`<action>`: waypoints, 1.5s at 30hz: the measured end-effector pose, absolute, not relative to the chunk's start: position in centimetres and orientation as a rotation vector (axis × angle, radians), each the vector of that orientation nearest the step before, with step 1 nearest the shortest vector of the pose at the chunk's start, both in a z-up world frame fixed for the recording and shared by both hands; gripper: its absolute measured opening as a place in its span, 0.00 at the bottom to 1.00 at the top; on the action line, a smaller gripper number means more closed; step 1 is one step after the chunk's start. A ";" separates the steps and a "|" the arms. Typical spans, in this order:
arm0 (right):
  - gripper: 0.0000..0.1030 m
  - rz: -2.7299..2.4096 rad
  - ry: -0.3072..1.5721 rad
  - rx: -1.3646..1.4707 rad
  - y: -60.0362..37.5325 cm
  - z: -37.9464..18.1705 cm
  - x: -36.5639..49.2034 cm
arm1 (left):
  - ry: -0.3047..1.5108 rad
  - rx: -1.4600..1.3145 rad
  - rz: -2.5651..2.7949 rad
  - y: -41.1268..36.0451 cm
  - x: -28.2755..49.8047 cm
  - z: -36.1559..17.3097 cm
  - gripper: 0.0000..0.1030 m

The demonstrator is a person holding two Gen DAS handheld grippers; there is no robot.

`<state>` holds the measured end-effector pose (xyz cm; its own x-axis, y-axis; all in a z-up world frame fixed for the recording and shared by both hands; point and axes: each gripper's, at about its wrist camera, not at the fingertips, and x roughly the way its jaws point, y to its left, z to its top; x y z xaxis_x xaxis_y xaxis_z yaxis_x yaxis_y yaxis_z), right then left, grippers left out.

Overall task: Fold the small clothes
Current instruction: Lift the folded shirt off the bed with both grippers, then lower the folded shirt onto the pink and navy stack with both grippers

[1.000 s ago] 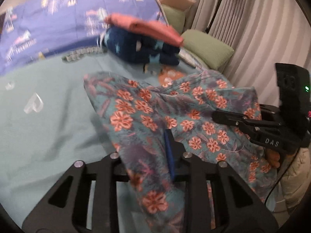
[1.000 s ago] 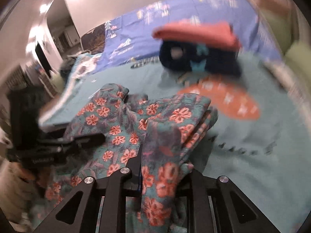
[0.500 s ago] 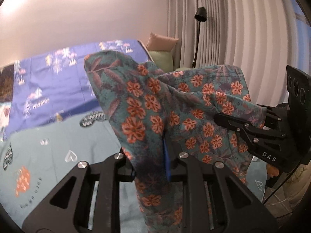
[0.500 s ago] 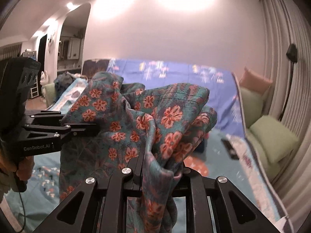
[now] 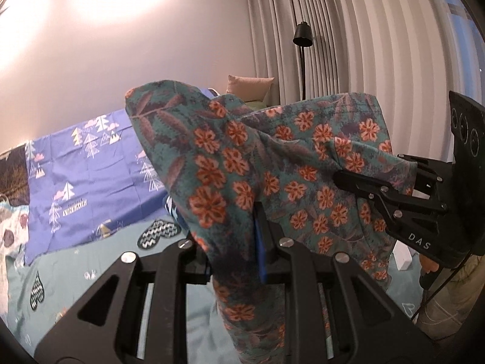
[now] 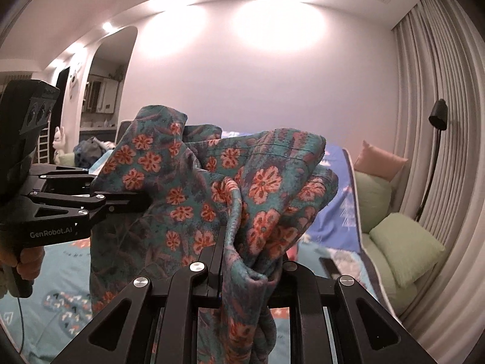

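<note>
A teal garment with orange flowers hangs in the air above the bed, stretched between both grippers. My left gripper is shut on one bunched edge of it, and the cloth drapes down over its frame. My right gripper is shut on the opposite edge of the floral garment, folds crumpled between its fingers. In the left wrist view the right gripper comes in from the right and bites the cloth. In the right wrist view the left gripper comes in from the left, held by a hand.
Below lies the bed with a teal patterned blanket and a blue tree-print cover. Green and pink pillows sit at the right by the curtain and a black floor lamp. A clothes pile lies far left.
Both grippers have risen and tilted up with the garment, lifting it off the bed. The folded stack on the bed has dropped out of view, and wall and curtain fill the background.
</note>
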<state>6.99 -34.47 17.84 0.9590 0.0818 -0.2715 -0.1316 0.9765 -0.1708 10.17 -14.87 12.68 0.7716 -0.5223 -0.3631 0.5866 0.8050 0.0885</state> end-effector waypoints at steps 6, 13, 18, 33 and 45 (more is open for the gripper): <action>0.16 0.078 0.245 -0.180 -34.5 17.8 6.7 | 0.302 0.250 -0.602 -17.3 13.2 14.9 0.23; 0.16 0.055 0.226 -0.155 -34.5 18.3 9.7 | 0.274 0.289 -0.581 -19.9 17.9 17.6 0.23; 0.16 0.035 0.186 -0.141 -35.1 20.7 14.2 | 0.224 0.310 -0.553 -21.0 21.8 19.8 0.23; 0.17 -0.009 0.303 -0.102 -35.9 15.1 31.4 | 0.330 0.303 -0.451 -24.0 40.4 11.3 0.26; 0.29 -0.221 0.704 -0.072 -37.1 -2.9 45.3 | 0.612 0.153 -0.291 -22.1 52.3 -5.9 0.29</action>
<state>45.26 -37.10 -2.86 0.7401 -0.2256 -0.6335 0.1773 0.9742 -0.1397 52.35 -22.14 -5.92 0.7796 -0.2229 -0.5853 0.3126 0.9483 0.0552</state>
